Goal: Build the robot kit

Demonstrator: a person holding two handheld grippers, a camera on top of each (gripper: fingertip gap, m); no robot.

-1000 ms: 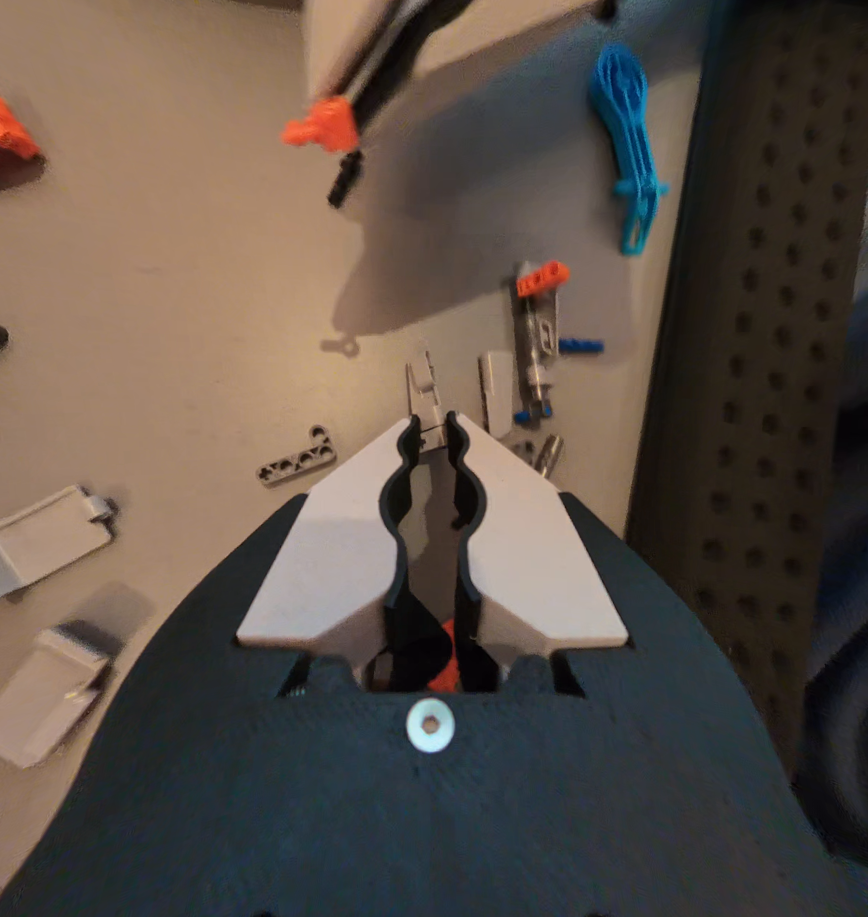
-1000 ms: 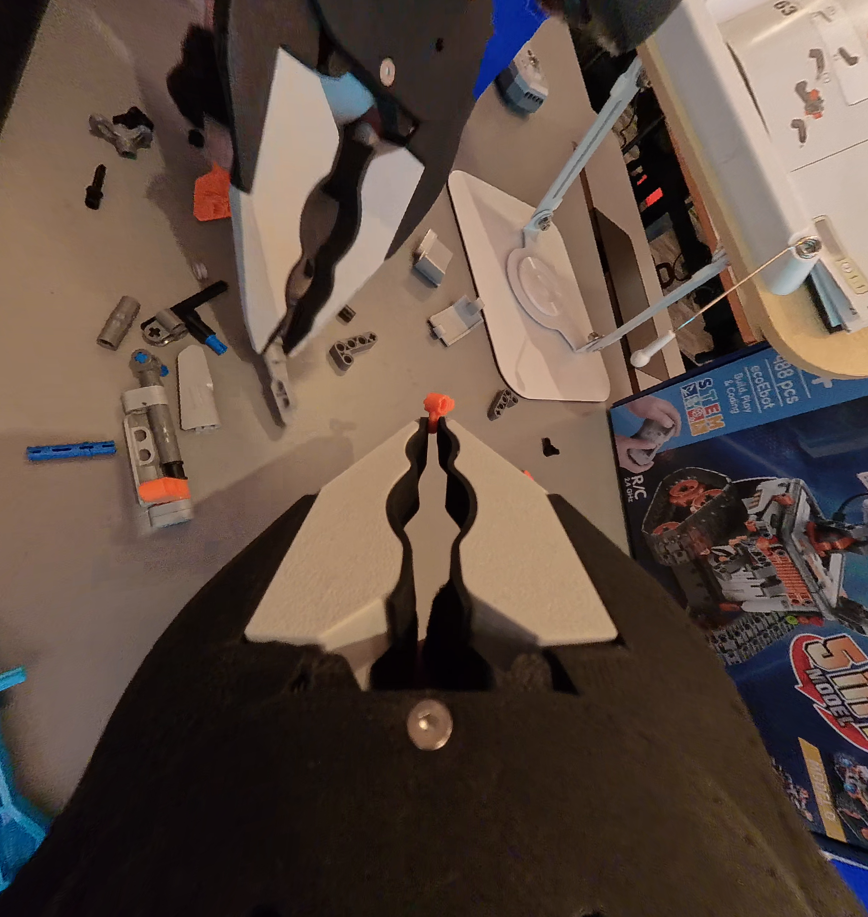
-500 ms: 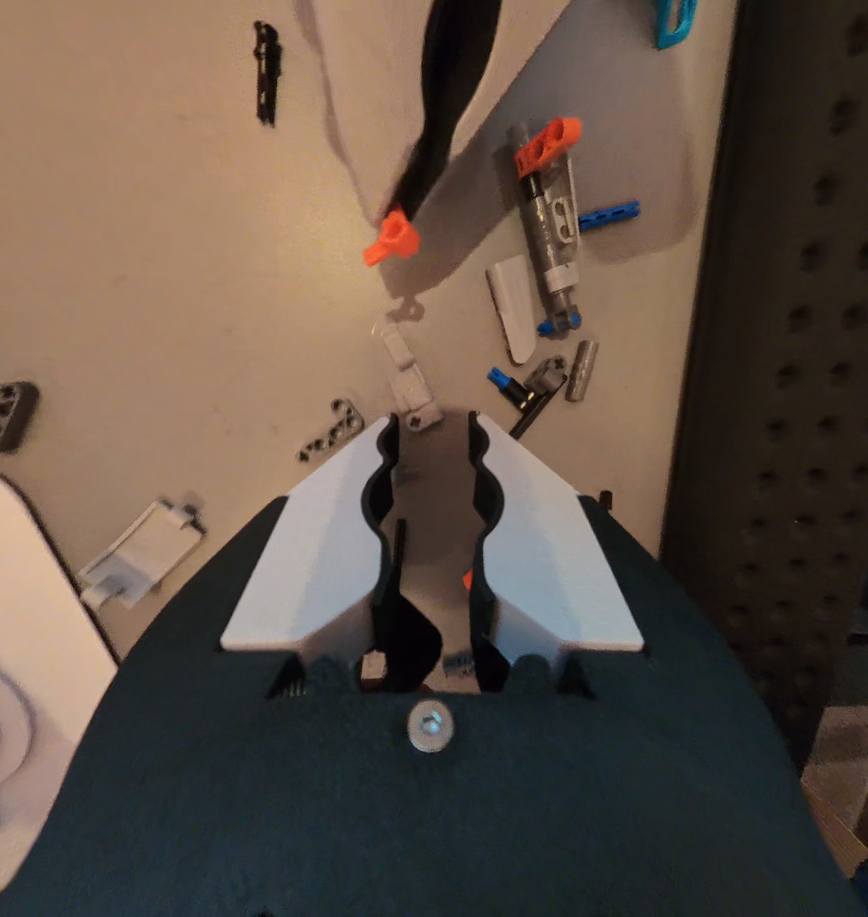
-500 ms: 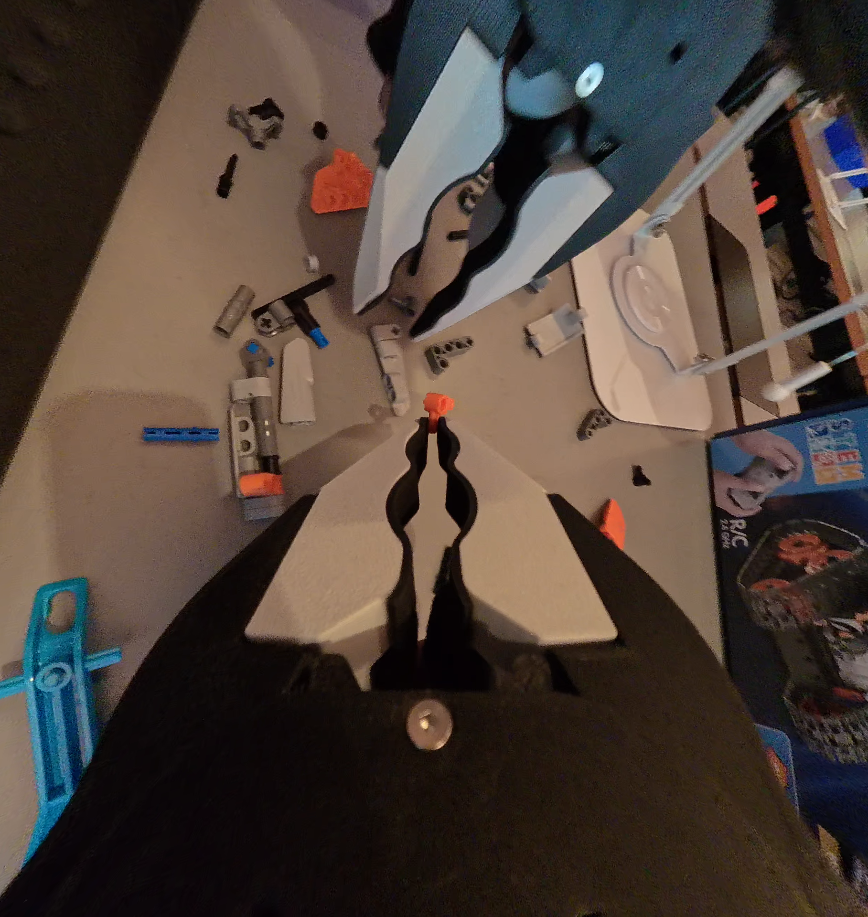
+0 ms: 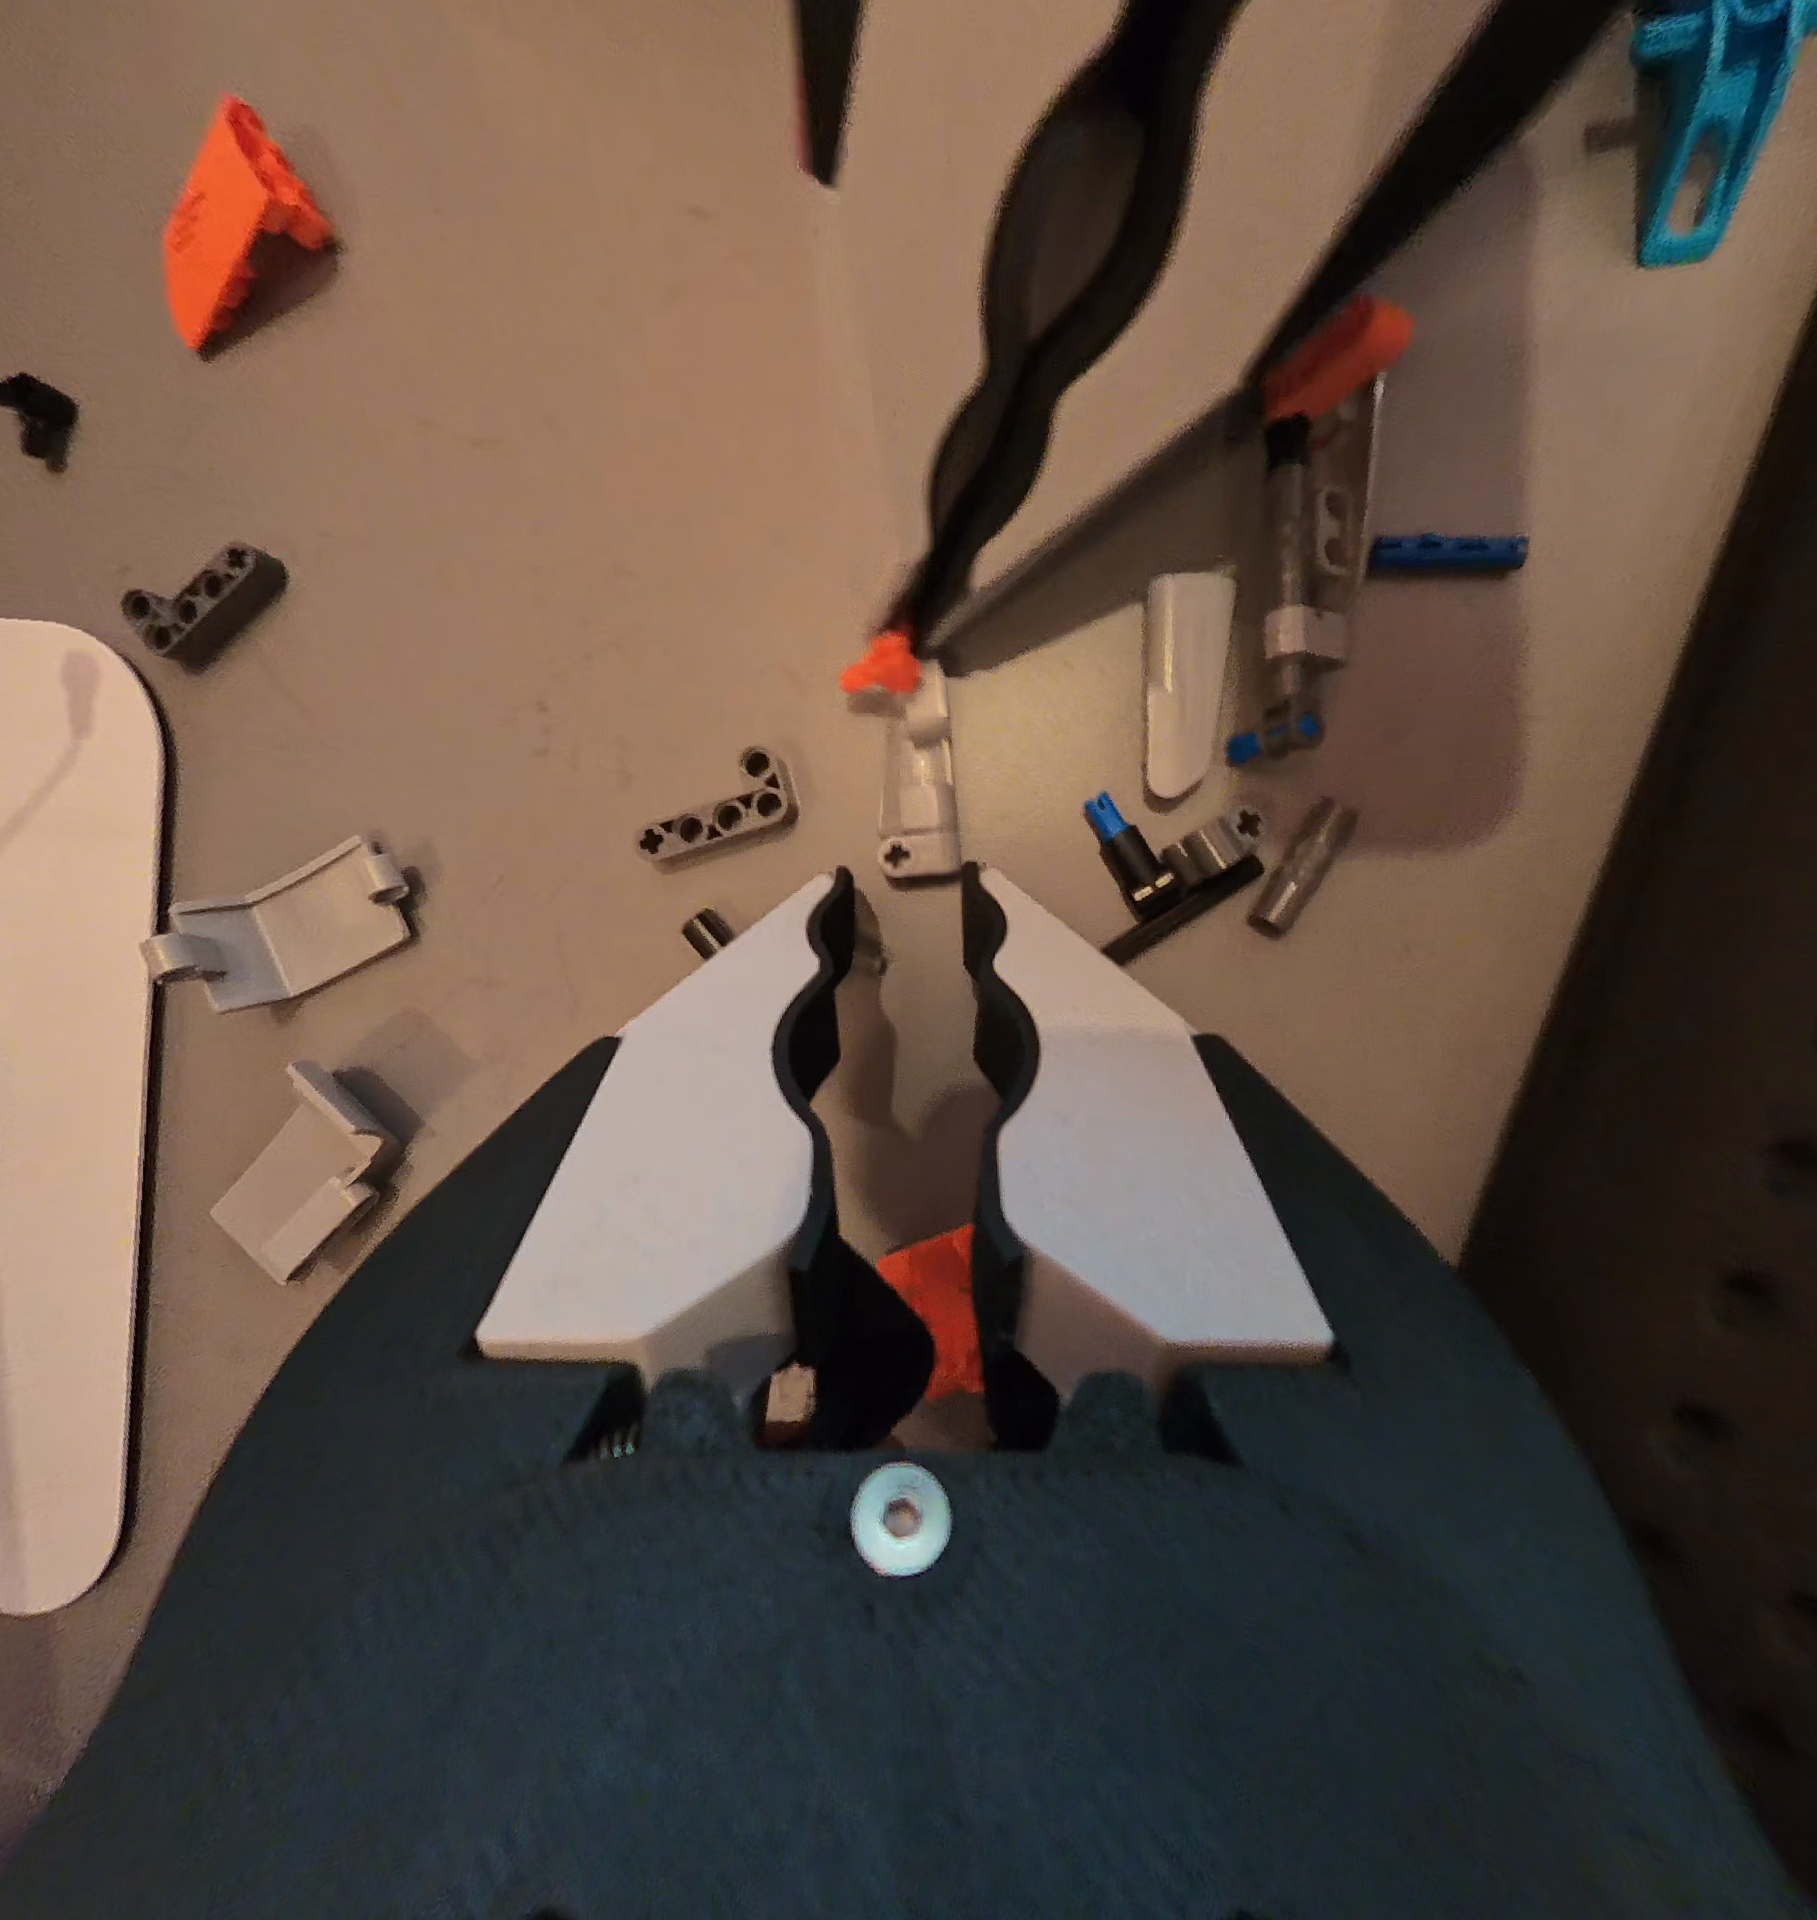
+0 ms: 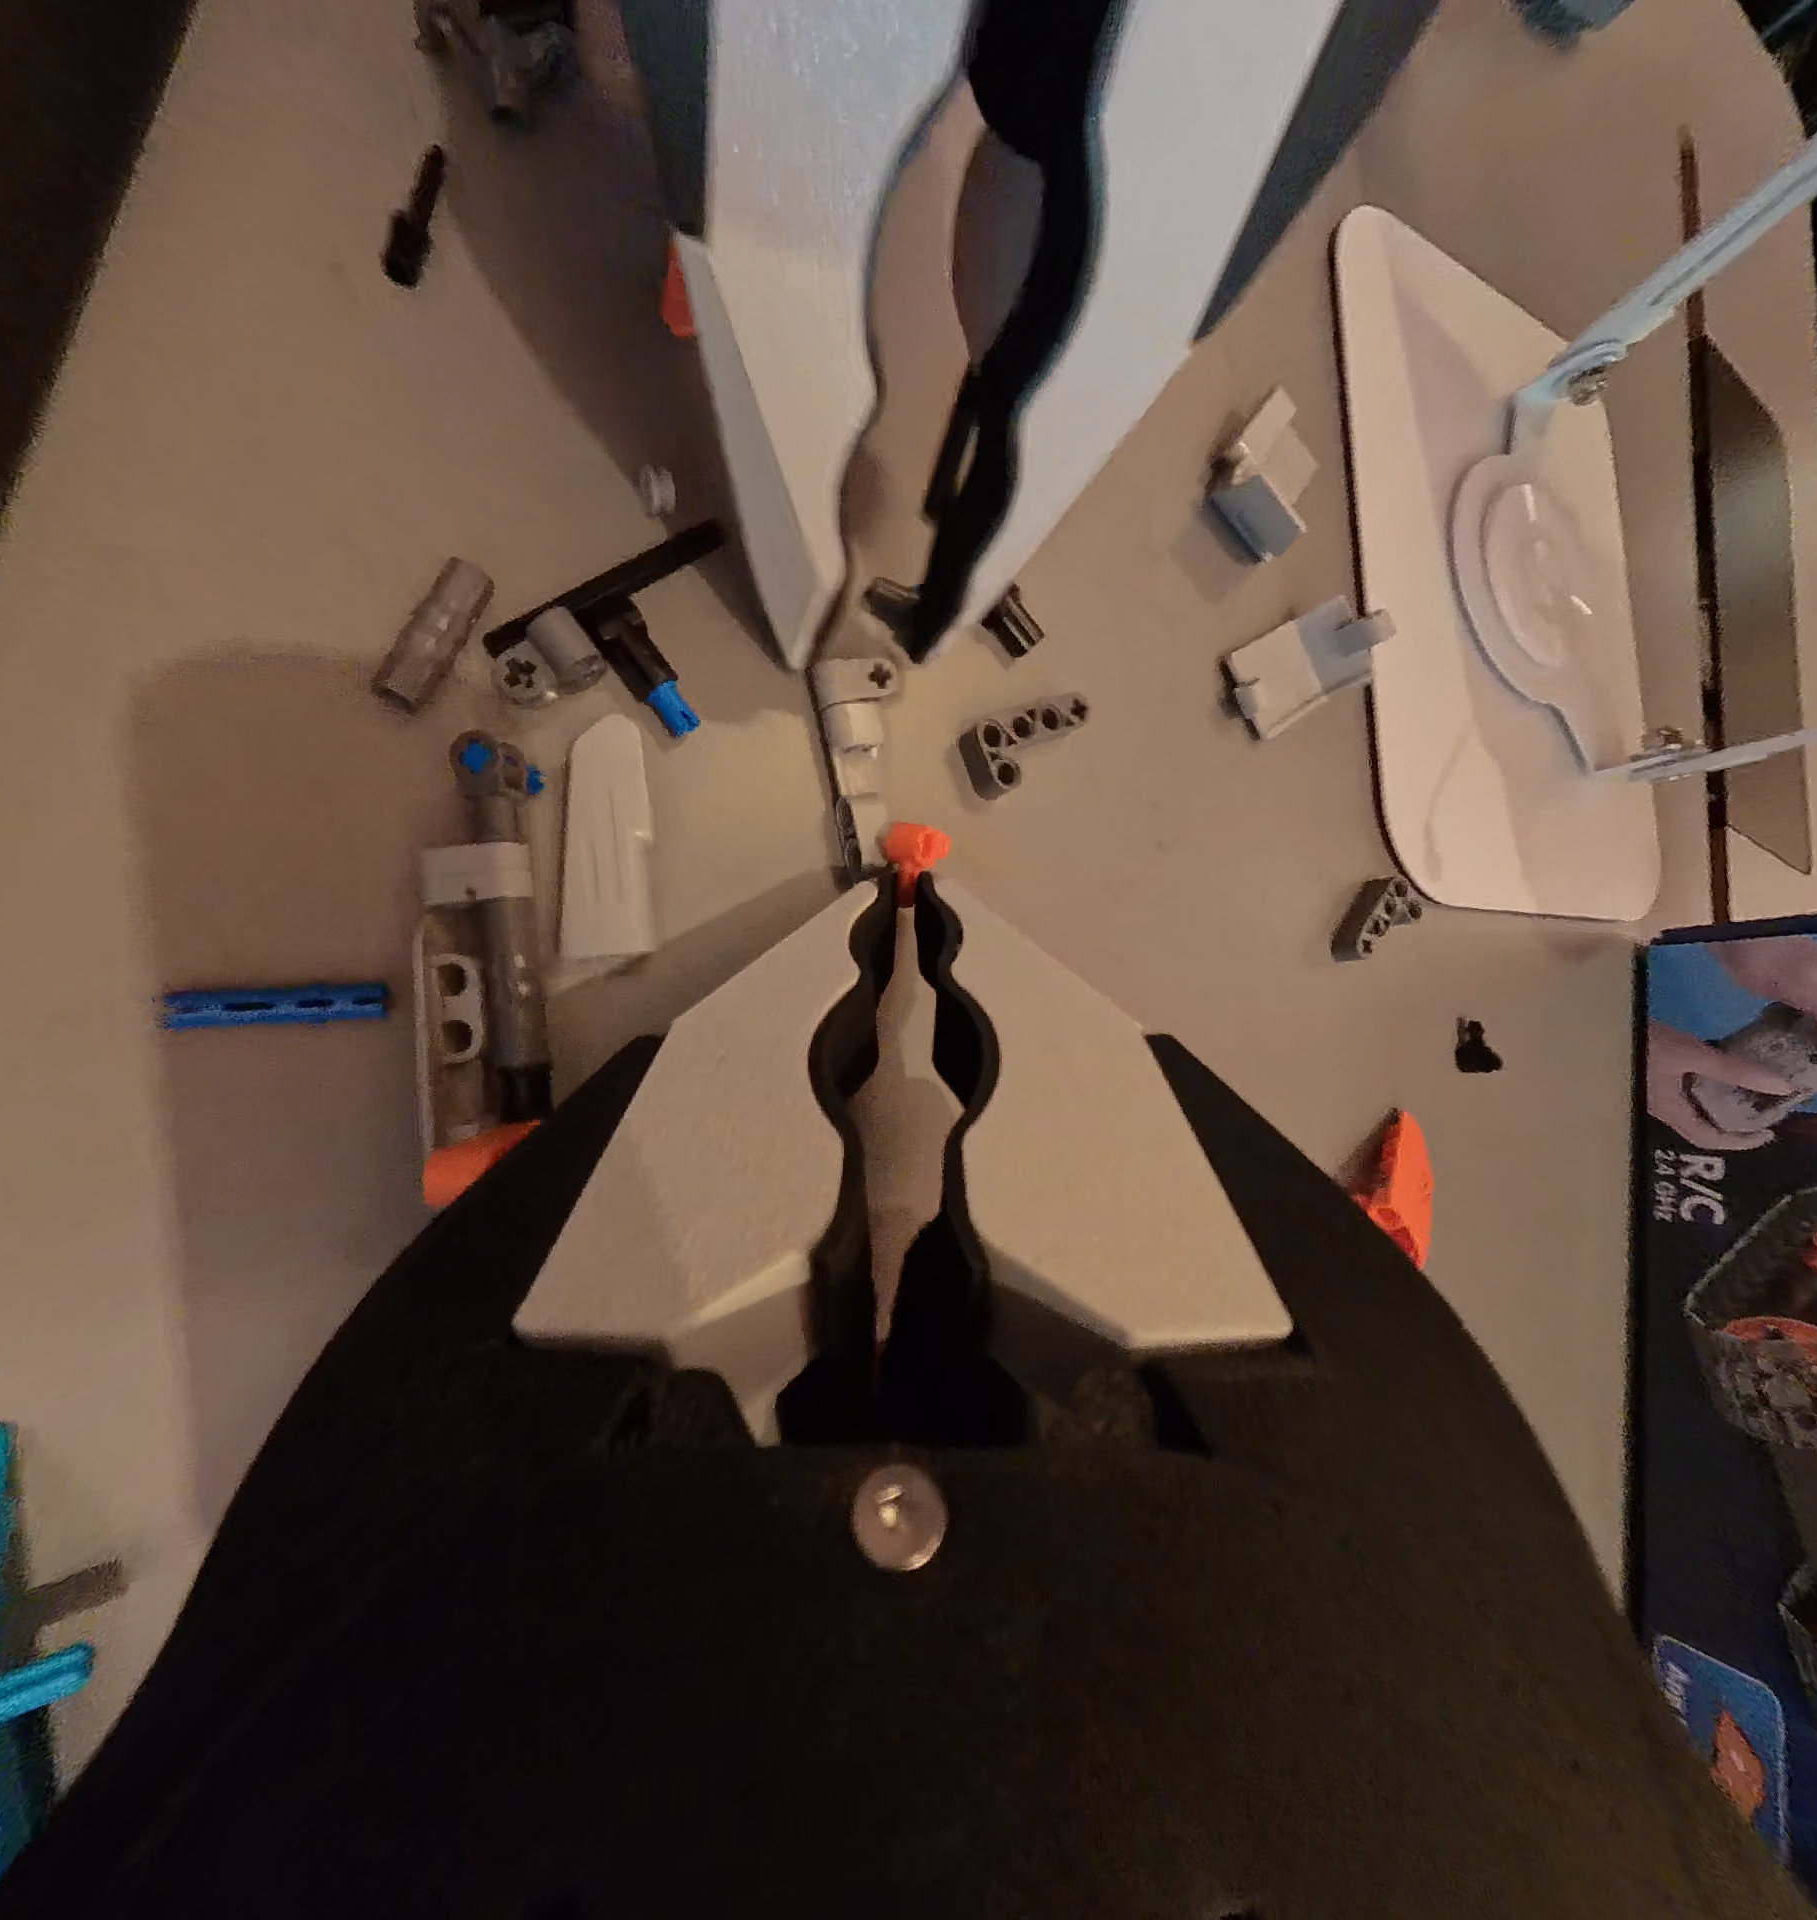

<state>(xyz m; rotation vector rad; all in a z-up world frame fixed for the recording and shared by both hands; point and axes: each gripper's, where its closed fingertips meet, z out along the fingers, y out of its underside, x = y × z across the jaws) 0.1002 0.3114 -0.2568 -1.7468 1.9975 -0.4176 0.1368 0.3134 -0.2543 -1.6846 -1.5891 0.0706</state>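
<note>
My left gripper (image 5: 906,881) is open and empty, its tips just short of a light grey beam (image 5: 919,800) lying on the table. My right gripper (image 6: 909,896) is shut on a small orange connector (image 6: 914,844) and holds it at the beam's other end (image 6: 854,727). In the left wrist view the right gripper comes down from the top with the orange connector (image 5: 880,665) touching or almost touching the beam. In the right wrist view the left gripper (image 6: 873,634) stands open over the beam's far end.
Loose parts lie around: a grey L beam (image 5: 722,810), grey panels (image 5: 291,930), an orange wedge (image 5: 239,223), a white panel (image 5: 1184,686), a grey cylinder assembly (image 5: 1309,540), a blue axle (image 5: 1444,551). A white stand base (image 5: 42,1039) is left, a dark perforated mat (image 5: 1714,1039) right, a printed box (image 6: 1766,1299) beside it. The gap from one gripper's tips to the other's is roughly 4 cm. The blue axle (image 5: 1444,551) is about 9 cm from my right fingertips. Seen from the right wrist view (image 6: 288,998) as well.
My left gripper has opened and let go of the light grey beam, which now lies on the table. My right gripper has brought the orange connector down to the beam's end.
</note>
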